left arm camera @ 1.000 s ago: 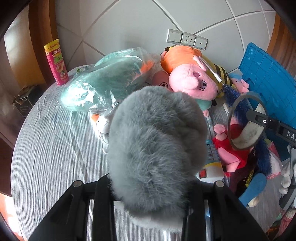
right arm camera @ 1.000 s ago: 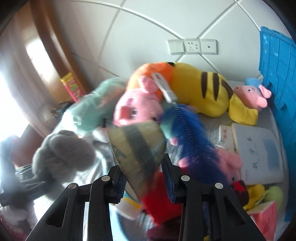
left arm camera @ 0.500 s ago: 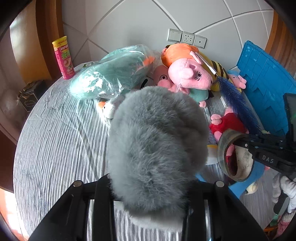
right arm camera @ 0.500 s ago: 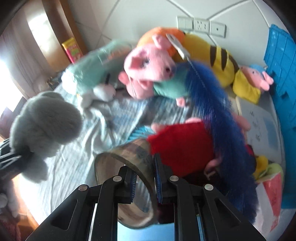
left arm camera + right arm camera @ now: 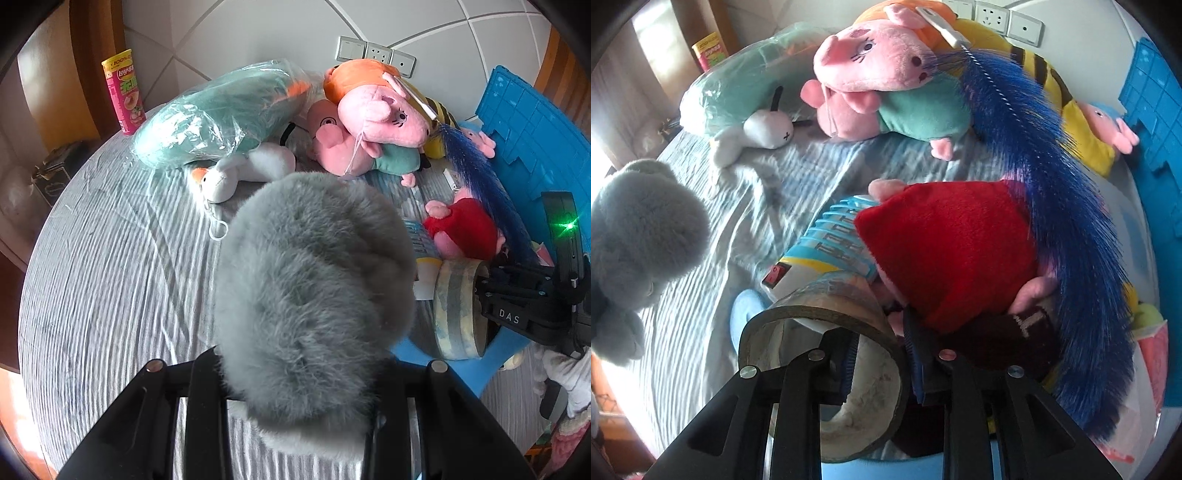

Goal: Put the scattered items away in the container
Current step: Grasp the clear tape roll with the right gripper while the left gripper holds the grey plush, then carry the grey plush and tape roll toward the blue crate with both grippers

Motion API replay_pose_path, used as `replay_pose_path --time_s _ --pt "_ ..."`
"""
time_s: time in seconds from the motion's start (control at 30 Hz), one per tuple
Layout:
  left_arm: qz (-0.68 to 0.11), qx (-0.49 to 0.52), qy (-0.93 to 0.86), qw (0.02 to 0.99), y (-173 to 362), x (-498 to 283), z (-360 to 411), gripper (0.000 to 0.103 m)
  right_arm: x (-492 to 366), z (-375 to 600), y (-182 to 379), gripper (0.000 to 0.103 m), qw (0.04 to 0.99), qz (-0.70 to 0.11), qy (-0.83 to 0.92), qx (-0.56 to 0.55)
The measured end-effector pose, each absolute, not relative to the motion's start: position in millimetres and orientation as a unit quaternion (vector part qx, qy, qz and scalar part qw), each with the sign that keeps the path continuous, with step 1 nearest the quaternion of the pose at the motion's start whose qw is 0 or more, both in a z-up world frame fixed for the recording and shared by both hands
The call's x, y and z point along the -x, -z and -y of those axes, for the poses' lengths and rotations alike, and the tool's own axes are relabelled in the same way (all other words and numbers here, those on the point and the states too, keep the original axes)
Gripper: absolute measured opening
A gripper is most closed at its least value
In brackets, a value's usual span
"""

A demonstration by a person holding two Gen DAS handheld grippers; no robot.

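Observation:
My left gripper (image 5: 295, 373) is shut on a grey furry plush toy (image 5: 314, 291) that fills the middle of the left wrist view; the same toy shows at the left of the right wrist view (image 5: 642, 229). My right gripper (image 5: 881, 354) is shut on the wall of a roll of tape (image 5: 827, 373), held low over the bed; the roll also shows in the left wrist view (image 5: 456, 306). A blue crate (image 5: 535, 125) stands at the right. A red-dressed pig plush (image 5: 949, 251) lies just beyond the tape.
Several toys lie on the grey striped bed (image 5: 110, 280): a bagged teal plush (image 5: 218, 114), a white goose (image 5: 236, 173), a pink pig (image 5: 376, 118), a yellow striped plush (image 5: 1067, 107), a blue feather duster (image 5: 1041, 162). A crisps tube (image 5: 125, 96) stands far left.
My right gripper has lowered the tape roll towards the bed beside the red plush. My left gripper has kept its hold on the grey plush and pulled back a little.

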State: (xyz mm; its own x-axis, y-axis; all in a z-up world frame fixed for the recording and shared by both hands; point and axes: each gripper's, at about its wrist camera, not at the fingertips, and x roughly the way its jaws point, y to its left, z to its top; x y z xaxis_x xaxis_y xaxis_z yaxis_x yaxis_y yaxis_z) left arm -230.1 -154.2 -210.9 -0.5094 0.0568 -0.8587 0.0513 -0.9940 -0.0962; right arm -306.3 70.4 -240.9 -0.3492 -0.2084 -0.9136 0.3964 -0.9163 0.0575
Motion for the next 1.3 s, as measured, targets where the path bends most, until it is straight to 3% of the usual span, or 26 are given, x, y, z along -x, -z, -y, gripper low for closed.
replay_pose_path --time_s 0.07,0.23,0.73,1.3 --pt "0.052 0.495 -0.867 0.002 211 228 153 0.031 299 -71 233 0.014 0.198 -0.074 0.824 -0.525" --pt "0.038 0.484 -0.874 0.007 199 221 147 0.031 278 -67 199 0.011 0.222 -0.066 0.853 -0.468" --pt "0.008 0.433 -0.901 0.032 143 198 131 0.031 235 -71 118 0.011 0.191 -0.075 0.903 -0.378" --pt "-0.028 0.364 -0.921 0.133 68 189 73 0.031 190 -122 43 0.011 0.101 -0.058 0.936 -0.331"
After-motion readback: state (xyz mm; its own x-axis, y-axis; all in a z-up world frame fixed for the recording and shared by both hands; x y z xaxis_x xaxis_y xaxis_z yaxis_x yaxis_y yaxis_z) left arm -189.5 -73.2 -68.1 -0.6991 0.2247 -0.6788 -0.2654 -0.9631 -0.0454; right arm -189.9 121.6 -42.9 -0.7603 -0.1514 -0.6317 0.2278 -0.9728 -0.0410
